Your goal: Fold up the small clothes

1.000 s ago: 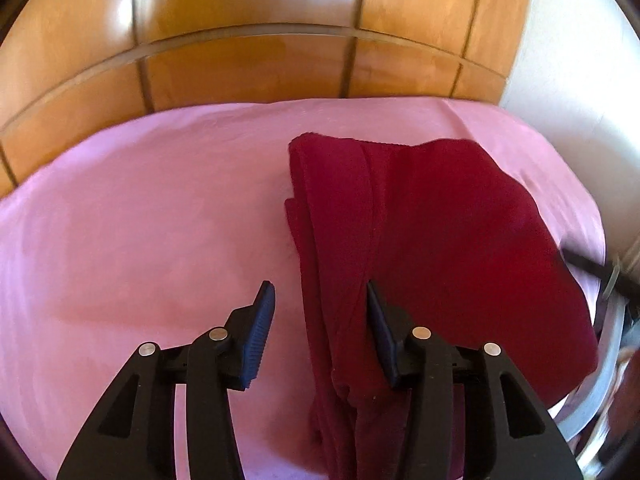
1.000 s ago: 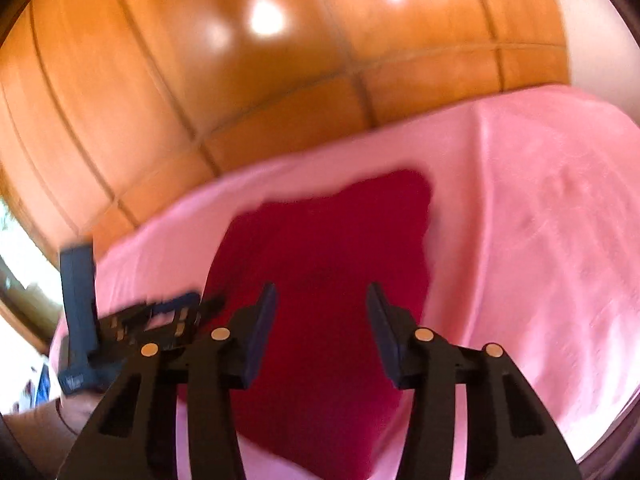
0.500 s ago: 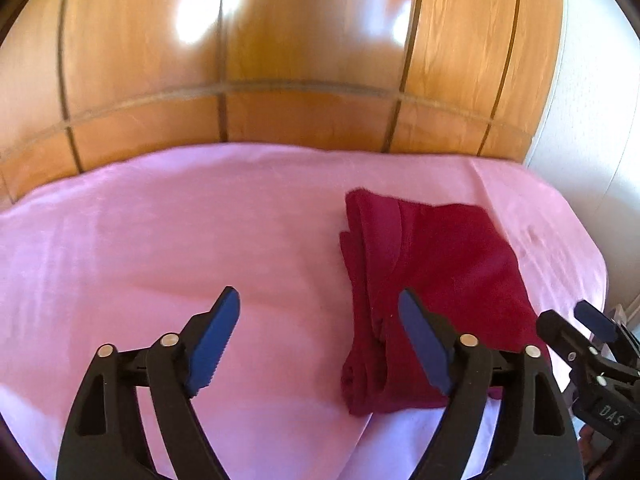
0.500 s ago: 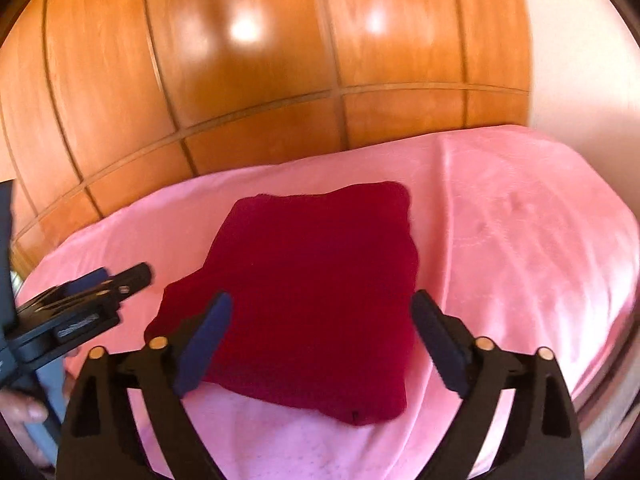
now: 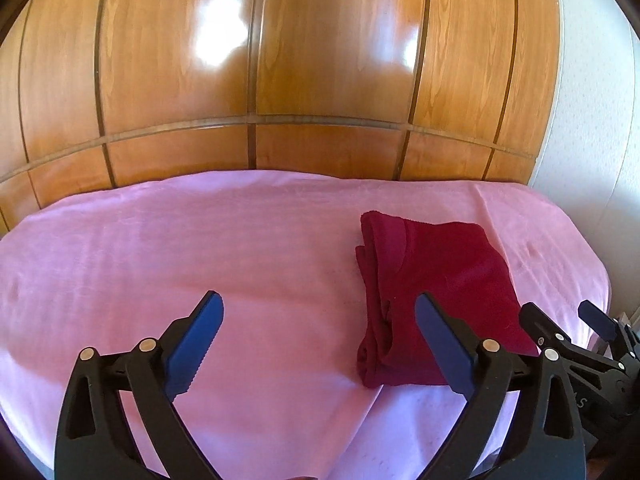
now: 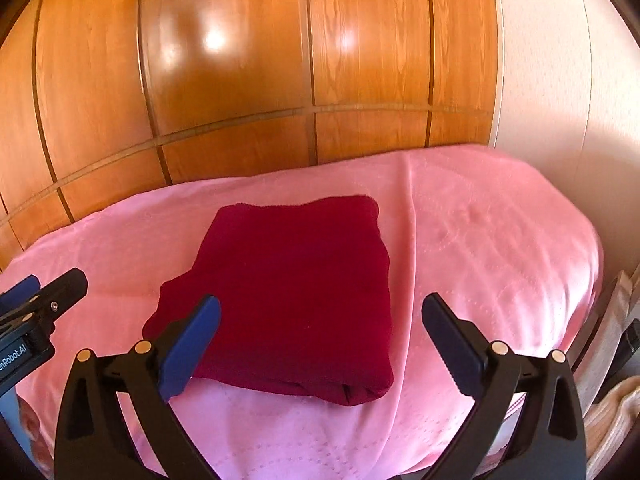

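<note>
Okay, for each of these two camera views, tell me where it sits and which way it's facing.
Left wrist: on the left gripper, looking down over the pink bedsheet toward the wooden panelled wall; its open fingers show, with the right gripper at right.
Right wrist: on the right gripper, facing likewise; the left gripper shows at left.
Shared: the folded dark red garment, sheet and wall.

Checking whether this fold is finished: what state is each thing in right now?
red garment: folded into a compact stack, lying flat, not held.
pink sheet: spread over the surface, lightly creased.
left gripper: open, holding nothing; jaws just opened.
right gripper: open, holding nothing; jaws just opened.
</note>
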`<state>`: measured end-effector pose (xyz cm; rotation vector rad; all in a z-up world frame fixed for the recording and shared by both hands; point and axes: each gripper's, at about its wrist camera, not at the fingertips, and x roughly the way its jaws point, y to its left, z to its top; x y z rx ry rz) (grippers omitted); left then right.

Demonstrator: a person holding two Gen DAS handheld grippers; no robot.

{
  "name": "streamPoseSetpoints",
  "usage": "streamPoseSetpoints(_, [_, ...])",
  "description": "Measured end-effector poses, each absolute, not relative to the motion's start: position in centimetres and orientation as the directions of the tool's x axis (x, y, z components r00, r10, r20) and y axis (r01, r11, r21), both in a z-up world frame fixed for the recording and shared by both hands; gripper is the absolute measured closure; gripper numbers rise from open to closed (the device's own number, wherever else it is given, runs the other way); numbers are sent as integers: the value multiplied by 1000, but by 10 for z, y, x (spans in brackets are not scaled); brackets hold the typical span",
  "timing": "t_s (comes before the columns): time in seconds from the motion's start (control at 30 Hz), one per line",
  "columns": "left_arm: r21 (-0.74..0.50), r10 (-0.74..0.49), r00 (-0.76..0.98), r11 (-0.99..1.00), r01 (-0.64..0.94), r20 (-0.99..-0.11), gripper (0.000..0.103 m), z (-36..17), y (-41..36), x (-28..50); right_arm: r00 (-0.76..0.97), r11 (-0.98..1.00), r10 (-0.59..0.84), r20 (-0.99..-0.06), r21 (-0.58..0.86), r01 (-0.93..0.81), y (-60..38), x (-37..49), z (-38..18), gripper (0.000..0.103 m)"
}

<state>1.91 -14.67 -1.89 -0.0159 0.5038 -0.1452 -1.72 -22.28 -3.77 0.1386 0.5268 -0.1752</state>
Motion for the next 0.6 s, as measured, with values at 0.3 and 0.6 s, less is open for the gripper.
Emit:
streamPoseSetpoints(0.3, [-34,-131,865,991,131,-484,5,-20,-148,17,842,974,-136,-522,87,211,-223,-14,-41,2])
streamPoseSetpoints(0.6, [-9,-121,862,991,134,-492,5,-22,-154,17,847,974,-122,-517,101,202,-224,-13,-42,2])
